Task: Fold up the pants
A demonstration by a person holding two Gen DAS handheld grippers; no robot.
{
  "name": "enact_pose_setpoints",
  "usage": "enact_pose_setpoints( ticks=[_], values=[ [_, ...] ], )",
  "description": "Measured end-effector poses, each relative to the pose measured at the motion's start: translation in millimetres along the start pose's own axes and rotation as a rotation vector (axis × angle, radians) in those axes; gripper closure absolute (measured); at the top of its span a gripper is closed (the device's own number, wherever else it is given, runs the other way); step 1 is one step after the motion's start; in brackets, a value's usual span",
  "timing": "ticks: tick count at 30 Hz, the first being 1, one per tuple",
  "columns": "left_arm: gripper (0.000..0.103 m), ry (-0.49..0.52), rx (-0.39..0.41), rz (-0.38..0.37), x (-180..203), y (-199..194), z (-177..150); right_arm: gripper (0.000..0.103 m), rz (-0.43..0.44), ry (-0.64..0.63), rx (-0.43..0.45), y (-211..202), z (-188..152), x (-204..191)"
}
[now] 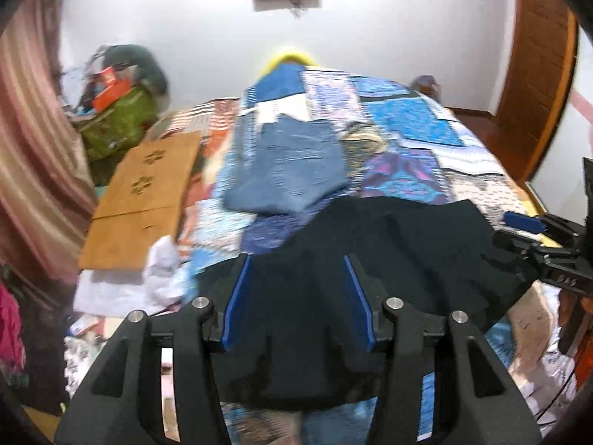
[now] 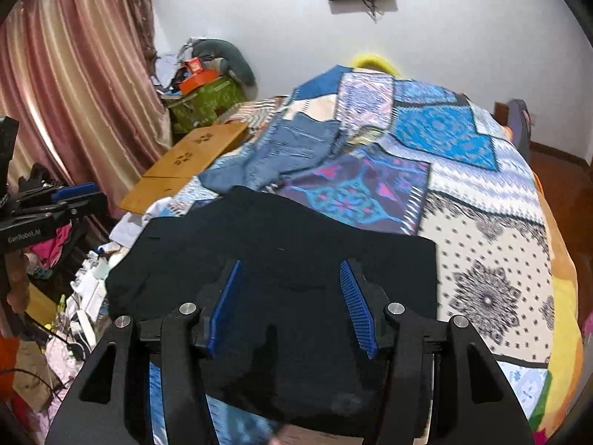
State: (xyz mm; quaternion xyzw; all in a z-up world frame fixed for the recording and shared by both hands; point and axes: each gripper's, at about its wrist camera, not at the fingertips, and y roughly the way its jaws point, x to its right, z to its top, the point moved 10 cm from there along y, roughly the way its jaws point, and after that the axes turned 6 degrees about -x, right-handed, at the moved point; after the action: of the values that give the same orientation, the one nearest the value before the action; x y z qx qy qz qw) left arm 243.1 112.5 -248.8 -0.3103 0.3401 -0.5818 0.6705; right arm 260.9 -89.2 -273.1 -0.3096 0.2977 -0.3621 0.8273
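Black pants [image 1: 389, 252] lie spread flat on the patchwork bedspread [image 1: 407, 118], near its front edge; they also show in the right wrist view [image 2: 296, 244]. My left gripper [image 1: 296, 259] hovers over their left part, jaws wide apart and empty. My right gripper [image 2: 291, 265] hovers over their right part, jaws wide apart and empty. The right gripper shows in the left wrist view [image 1: 533, 230] at the right edge. The left gripper shows in the right wrist view [image 2: 63, 200] at the left edge.
A folded pair of blue jeans [image 1: 289, 163] lies farther back on the bed [image 2: 493, 296]. A wooden board [image 1: 144, 193] lies along the bed's left side. Clutter [image 2: 74, 319] covers the floor at left. A curtain [image 2: 74, 85] hangs at left, and a wooden door [image 1: 533, 74] is at right.
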Motion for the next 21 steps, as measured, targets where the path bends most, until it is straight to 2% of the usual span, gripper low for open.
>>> enact_pose_setpoints(
  ticks=[4, 10, 12, 15, 18, 21],
  values=[
    [0.052, -0.04, -0.03, 0.113, -62, -2, -19, 0.052, 0.015, -0.03, 0.001, 8, 4, -21],
    [0.052, -0.078, -0.094, 0.186, -124, 10, -49, 0.052, 0.022, -0.05, -0.016, 24, 6, -39],
    [0.051, -0.091, -0.115, 0.167, -131, 20, -59, 0.052, 0.02, -0.051, -0.022, 27, 5, -42],
    [0.051, -0.136, -0.151, 0.1, -131, 40, -78, 0.052, 0.018, -0.046, -0.039, 36, 2, -44],
    [0.05, -0.174, -0.19, 0.024, -119, 62, -99, 0.052, 0.013, -0.036, -0.063, 43, -2, -44],
    [0.044, -0.209, -0.248, -0.068, -98, 80, -123, 0.052, 0.002, -0.048, -0.088, 49, -5, -46]
  ],
)
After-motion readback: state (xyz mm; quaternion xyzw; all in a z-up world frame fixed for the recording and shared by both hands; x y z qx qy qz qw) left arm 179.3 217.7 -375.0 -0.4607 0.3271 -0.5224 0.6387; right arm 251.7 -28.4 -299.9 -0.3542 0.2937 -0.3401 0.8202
